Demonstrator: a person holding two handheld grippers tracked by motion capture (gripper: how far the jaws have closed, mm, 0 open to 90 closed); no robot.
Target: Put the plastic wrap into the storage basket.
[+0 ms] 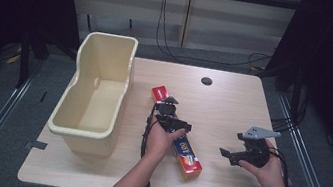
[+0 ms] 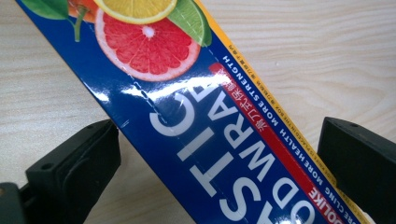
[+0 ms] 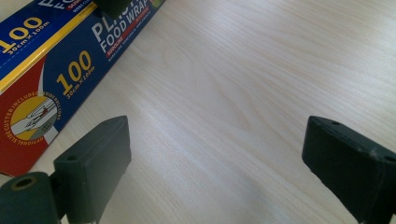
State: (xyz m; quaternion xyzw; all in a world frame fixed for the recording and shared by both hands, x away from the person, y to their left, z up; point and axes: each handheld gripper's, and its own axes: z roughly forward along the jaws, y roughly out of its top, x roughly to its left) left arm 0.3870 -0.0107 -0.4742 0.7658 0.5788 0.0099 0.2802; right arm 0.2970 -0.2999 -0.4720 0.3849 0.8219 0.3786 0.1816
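- On the table (image 1: 234, 99), seen from the high view, the long box of food wrap (image 1: 189, 154) lies flat near the middle, slanting from 11 o'clock to 5 o'clock. The left gripper (image 1: 170, 120) is over its middle part, and the cream bin (image 1: 98, 98) stands well apart at 9 o'clock from the box.
- In the same view, the right gripper (image 1: 230, 155) hovers at 3 o'clock from the box, apart from it, holding nothing.
- In the left gripper view, the box (image 2: 196, 116) runs diagonally between the two black jaws. The jaws stand wide open, one at each long side; the left one is just beside the box edge, and I cannot tell if it touches. They have no hold yet.
- I judge the step in hand is to grasp the box. To do it well, the hand should turn a little so the jaws meet the long sides squarely, not at a slant, then lower until the jaws reach the table level before closing.
- The cardboard is glossy and thin, so a firm but not crushing squeeze near the middle should keep it from tipping.
- In the right gripper view, the jaws are also wide open over bare wood, with the box end (image 3: 51, 74) at 10 o'clock. This gripper could support the near end if the box sags.
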